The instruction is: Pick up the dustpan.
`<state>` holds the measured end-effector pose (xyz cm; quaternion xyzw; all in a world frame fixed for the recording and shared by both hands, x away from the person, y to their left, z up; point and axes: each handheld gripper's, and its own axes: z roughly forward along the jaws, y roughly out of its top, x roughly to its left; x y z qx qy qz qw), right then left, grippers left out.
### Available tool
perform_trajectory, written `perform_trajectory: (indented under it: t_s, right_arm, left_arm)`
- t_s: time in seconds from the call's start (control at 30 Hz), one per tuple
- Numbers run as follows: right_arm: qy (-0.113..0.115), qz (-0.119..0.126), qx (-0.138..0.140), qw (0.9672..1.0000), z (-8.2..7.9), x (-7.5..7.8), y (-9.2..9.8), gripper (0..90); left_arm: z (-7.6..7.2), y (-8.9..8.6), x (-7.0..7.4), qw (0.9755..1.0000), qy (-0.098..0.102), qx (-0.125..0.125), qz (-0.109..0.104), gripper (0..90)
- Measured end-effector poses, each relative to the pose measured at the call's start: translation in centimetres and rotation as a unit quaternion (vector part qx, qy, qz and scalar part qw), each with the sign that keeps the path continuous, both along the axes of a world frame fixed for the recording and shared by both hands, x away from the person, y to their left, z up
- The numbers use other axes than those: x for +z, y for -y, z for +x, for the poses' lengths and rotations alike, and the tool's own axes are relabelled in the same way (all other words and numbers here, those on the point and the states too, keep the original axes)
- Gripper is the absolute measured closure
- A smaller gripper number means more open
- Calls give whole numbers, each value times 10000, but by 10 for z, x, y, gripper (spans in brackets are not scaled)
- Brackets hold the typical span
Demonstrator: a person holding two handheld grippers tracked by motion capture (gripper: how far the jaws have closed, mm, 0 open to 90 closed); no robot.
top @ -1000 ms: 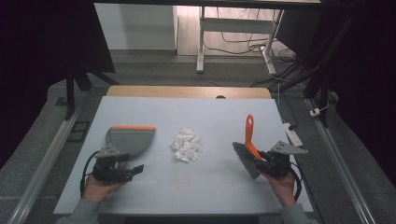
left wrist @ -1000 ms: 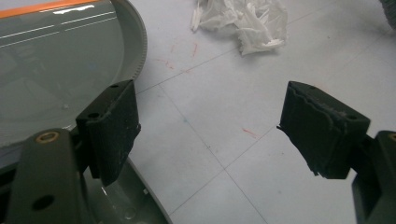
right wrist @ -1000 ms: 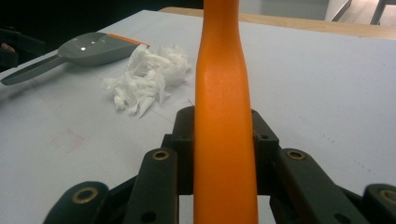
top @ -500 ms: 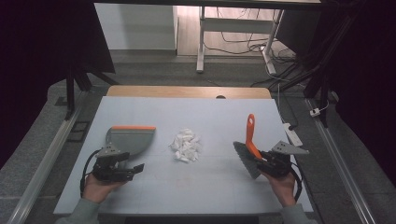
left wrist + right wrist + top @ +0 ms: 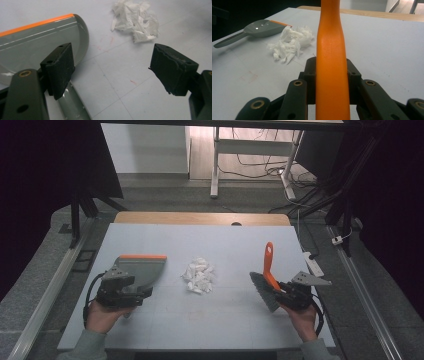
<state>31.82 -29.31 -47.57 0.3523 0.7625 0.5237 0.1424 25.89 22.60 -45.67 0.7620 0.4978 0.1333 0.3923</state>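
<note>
Paper scraps (image 5: 198, 275): heaped mid-desk (image 5: 230, 320), between dustpan (image 5: 137, 269) and brush (image 5: 266, 282). Your left gripper (image 5: 110, 70): spread, empty, above the dustpan's handle. Your right gripper (image 5: 332, 82): pinching the brush handle. Risk: sweep before you secure the dustpan and it may slide, scattering scraps.

The high view looked forward and down from above the person's side. Each gripper view looked closely along its own jaws. All three shared the pile of white shredded paper (image 5: 198, 275) and grey plastic dustpan (image 5: 137, 268).
</note>
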Motion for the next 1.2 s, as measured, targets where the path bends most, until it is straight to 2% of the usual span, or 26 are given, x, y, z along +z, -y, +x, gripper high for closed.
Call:
perform_trajectory:
  t_s: [0.1, 0.17, 0.2, 0.23, 0.27, 0.5, 0.63, 0.9, 1.2]
  right_arm:
    - [0, 17, 1, 10000, 0, 0, 1, 702]
    - [13, 23, 8, 10000, -1, 1, 1, 702]
    - [15, 13, 9, 10000, -1, 1, 2, 702]
    - [15, 21, -2, 10000, 0, 1, 2, 702]
    - [12, 40, -14, 10000, 0, 1, 2, 702]
    - [-17, 2, -14, 10000, 1, 0, 1, 702]
    - [-21, -11, 3, 10000, 1, -1, 0, 702]
    - [-42, -49, 25, 10000, 1, -2, -2, 702]
    - [-40, -78, 39, 10000, 2, -3, -3, 702]
  left_arm:
    - [3, -1, 4, 9997, -97, 158, 131, 195]
    - [6, -4, 6, 9987, -196, 405, 232, 198]
    - [8, -8, 7, 9974, -238, 650, 173, 198]
    - [8, -8, 7, 9974, -238, 650, 173, 198]
    - [9, -12, 7, 9966, -305, 762, 94, 198]
    - [9, -23, 1, 9946, -467, 919, 98, 178]
    - [13, -26, -9, 9913, -679, 1082, 326, 165]
    - [22, -22, -30, 9871, -1154, 1040, 387, 132]
    - [28, -24, -47, 9816, -1448, 1151, 464, 128]
